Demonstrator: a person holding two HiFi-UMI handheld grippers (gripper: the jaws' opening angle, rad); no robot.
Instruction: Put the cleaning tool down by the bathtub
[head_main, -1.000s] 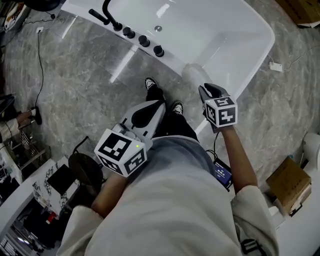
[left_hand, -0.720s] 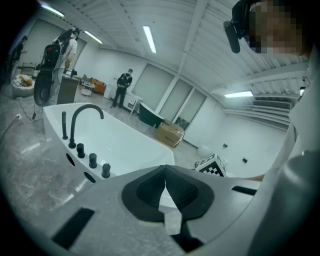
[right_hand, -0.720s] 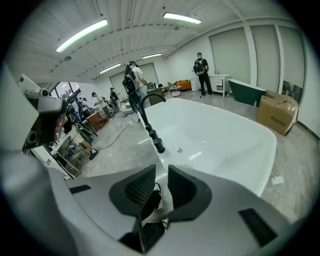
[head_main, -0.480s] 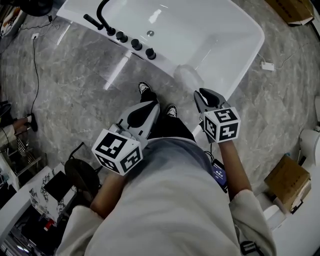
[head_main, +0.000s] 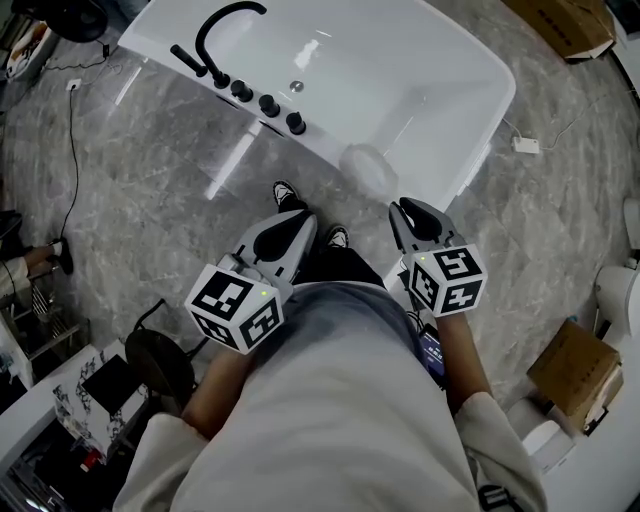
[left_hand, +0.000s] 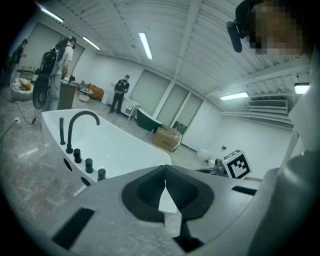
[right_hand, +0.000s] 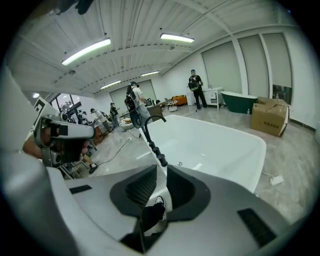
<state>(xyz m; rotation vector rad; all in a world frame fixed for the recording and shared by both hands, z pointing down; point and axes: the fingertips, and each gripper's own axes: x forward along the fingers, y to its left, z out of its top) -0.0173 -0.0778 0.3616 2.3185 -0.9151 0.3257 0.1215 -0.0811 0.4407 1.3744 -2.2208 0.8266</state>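
Note:
A white bathtub (head_main: 400, 70) with a black faucet (head_main: 222, 22) and black knobs fills the top of the head view. A pale, translucent rounded thing, seemingly the cleaning tool (head_main: 365, 166), rests on the floor against the tub's near wall. My left gripper (head_main: 298, 220) hangs over the person's legs, shut and empty. My right gripper (head_main: 412, 210) is just below and right of the pale thing, apart from it, jaws together with nothing between them. The left gripper view shows the left gripper (left_hand: 165, 172) pointing past the bathtub (left_hand: 115, 150); the right gripper (right_hand: 162, 172) looks over the bathtub (right_hand: 215, 145).
Grey marble floor (head_main: 150, 180) surrounds the tub. Cardboard boxes sit at top right (head_main: 560, 25) and lower right (head_main: 572, 368). A black cable (head_main: 72, 130) runs at left, a small white plug (head_main: 525, 145) lies right of the tub, a black stool (head_main: 160, 365) stands behind. Several people (right_hand: 195, 90) stand far off.
The tub and the pale thing have slid up and left in the head view while both grippers drew back toward the body. Both grippers stayed shut and empty.

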